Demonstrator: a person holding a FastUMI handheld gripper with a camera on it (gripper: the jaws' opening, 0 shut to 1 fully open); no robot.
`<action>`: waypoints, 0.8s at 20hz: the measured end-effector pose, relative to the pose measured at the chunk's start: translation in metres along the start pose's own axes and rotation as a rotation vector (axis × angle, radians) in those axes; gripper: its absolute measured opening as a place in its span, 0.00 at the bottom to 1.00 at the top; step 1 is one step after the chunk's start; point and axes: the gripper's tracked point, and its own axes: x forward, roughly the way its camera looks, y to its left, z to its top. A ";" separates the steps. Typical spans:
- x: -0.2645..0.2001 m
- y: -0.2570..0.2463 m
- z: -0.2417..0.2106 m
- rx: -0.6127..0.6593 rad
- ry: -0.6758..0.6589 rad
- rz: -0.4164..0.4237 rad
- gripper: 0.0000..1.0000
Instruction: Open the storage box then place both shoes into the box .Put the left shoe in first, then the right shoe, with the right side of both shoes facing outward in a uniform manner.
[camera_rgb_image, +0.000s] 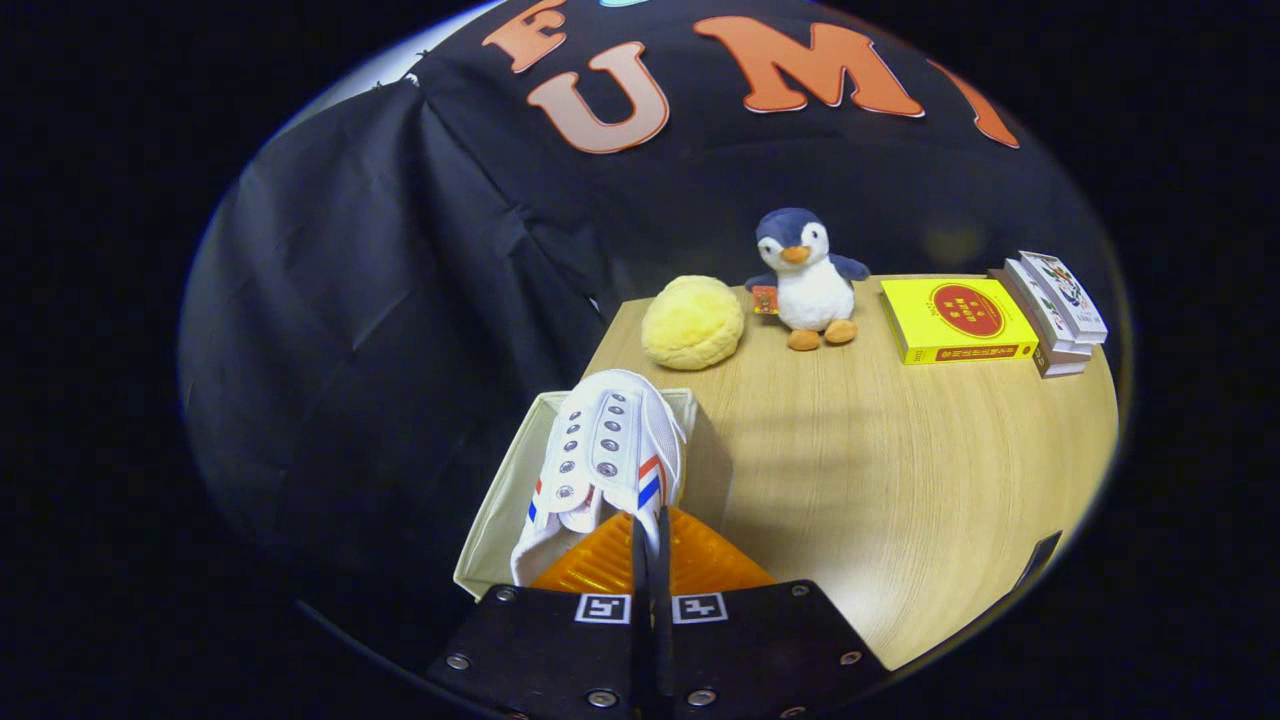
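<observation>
Your gripper (650, 520), low in the frame's centre, is clenched on the white shoe's (605, 450) edge. You hold it above the open storage box (500, 500).

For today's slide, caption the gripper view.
Gripper shut on a white shoe over the open storage box.

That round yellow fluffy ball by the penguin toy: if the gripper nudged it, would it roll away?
Probably only a little. The round yellow plush ball looks soft and slightly flattened where it rests on the wooden table, so it should squash, feel light, and settle quickly. The hand-held gripper is shut on the white canvas shoe.
</observation>
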 end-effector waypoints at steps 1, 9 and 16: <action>0.004 0.007 -0.005 0.002 0.017 -0.006 0.01; 0.033 0.007 -0.033 0.008 0.087 -0.194 0.03; 0.033 0.032 -0.006 0.024 -0.021 -0.088 0.31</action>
